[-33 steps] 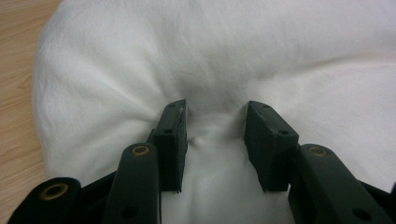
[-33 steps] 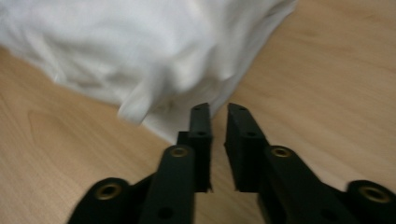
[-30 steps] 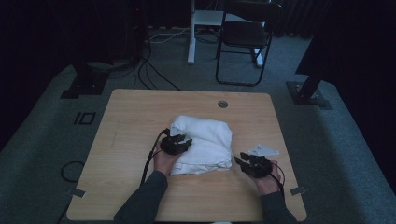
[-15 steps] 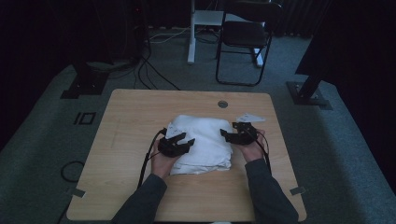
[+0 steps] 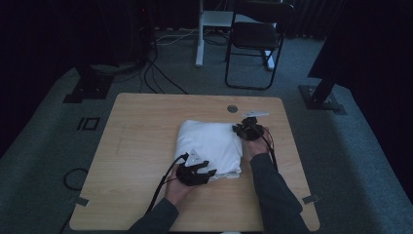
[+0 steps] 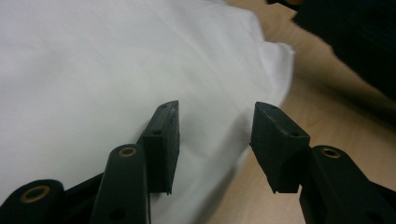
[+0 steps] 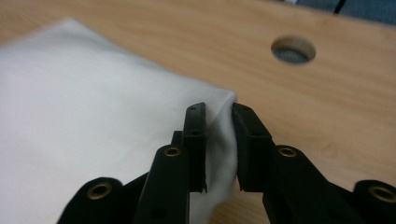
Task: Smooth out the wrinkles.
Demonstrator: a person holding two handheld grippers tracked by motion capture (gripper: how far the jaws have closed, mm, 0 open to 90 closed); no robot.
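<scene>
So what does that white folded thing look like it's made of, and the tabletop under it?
The white folded thing looks like soft matte woven cloth, perhaps cotton: it creases and bunches where the right hand-held gripper pinches its corner. The tabletop looks like light wood or wood-look laminate, with visible grain and a smooth, low sheen.

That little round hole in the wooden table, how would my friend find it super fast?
Start at the light wooden table and look along its far edge, the side away from the person's arms. Right of the middle, just beyond the folded white cloth and beside the right gripper, sits the small round hole. It is the one dark circle cut into the plain tabletop.
</scene>
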